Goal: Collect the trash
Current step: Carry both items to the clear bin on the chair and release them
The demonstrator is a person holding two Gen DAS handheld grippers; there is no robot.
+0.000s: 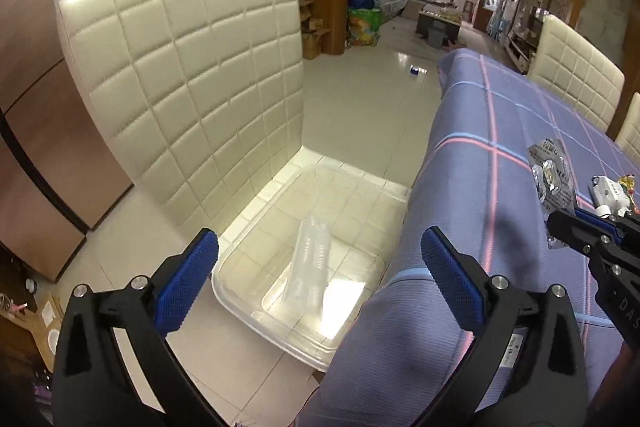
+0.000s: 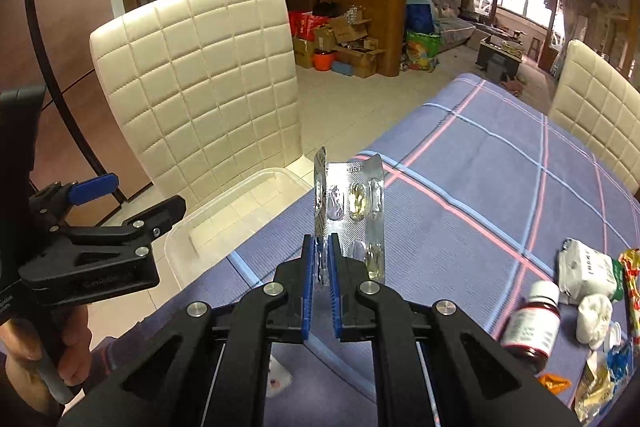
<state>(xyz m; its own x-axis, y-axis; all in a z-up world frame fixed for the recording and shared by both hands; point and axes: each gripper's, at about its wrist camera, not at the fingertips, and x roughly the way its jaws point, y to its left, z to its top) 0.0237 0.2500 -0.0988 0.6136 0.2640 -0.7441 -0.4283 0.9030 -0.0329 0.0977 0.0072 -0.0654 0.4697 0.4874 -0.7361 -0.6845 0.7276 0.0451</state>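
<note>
While left gripper (image 1: pixel 320 267) gapes over the bin (image 1: pixel 248 239), right gripper (image 2: pixel 320 267) pinches the blister pack (image 2: pixel 352 203) above the table edge (image 2: pixel 240 259).

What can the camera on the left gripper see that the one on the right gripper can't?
Only the left wrist view looks down into the clear plastic bin on the chair seat, where clear plastic cups lie.

Only the right wrist view shows the trash left on the table: a pill bottle, a white packet and wrappers.

Both show the cream chair, the blue checked tablecloth, and the blister pack pinched in the right gripper.
</note>
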